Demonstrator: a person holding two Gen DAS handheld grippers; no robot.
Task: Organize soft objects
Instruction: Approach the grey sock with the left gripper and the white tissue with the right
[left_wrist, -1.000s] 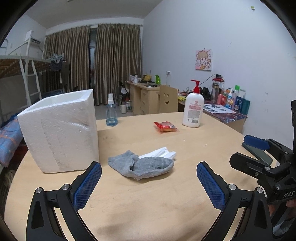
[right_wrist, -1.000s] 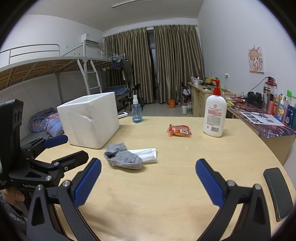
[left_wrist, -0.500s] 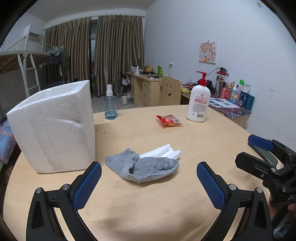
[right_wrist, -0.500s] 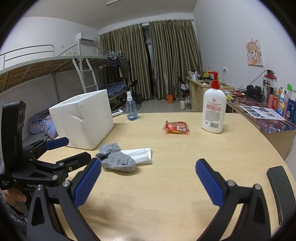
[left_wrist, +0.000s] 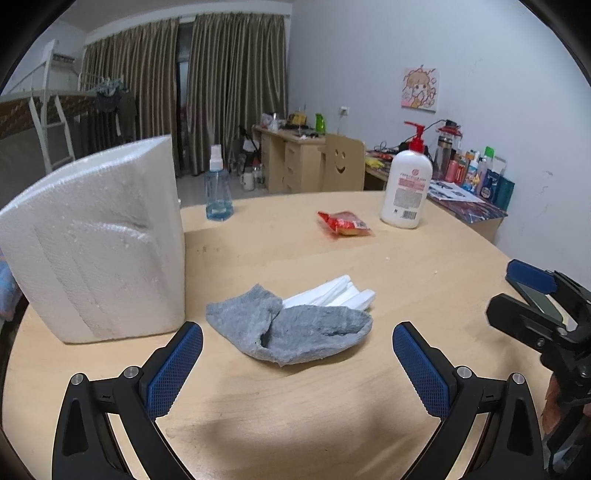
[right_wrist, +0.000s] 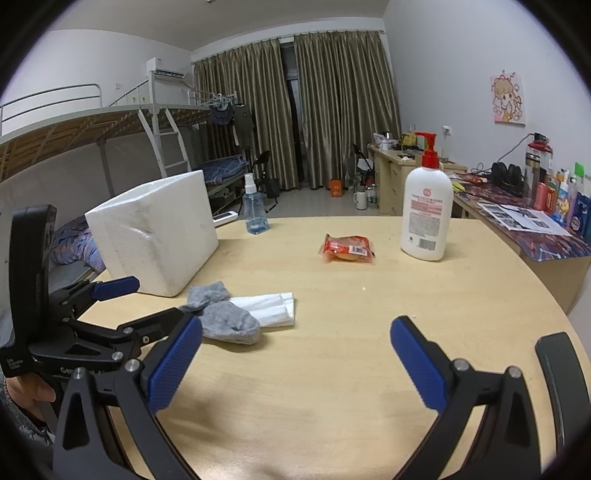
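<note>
Left gripper (left_wrist: 297, 363) has edged closer to the gray sock (left_wrist: 291, 328), jaws wide; right gripper (right_wrist: 295, 360) spread wide too, empty. Lotion bottle (right_wrist: 426, 212) label unreadable.

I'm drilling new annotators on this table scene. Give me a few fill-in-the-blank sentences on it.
1. The crumpled grey sock lies partly on folded ____ cloth.
2. The left claw is ____, holding nothing.
3. The white pump bottle has a ____ pump.
4. The white foam box stands ____ the round wooden table.

Missing: white; open; red; on
</note>
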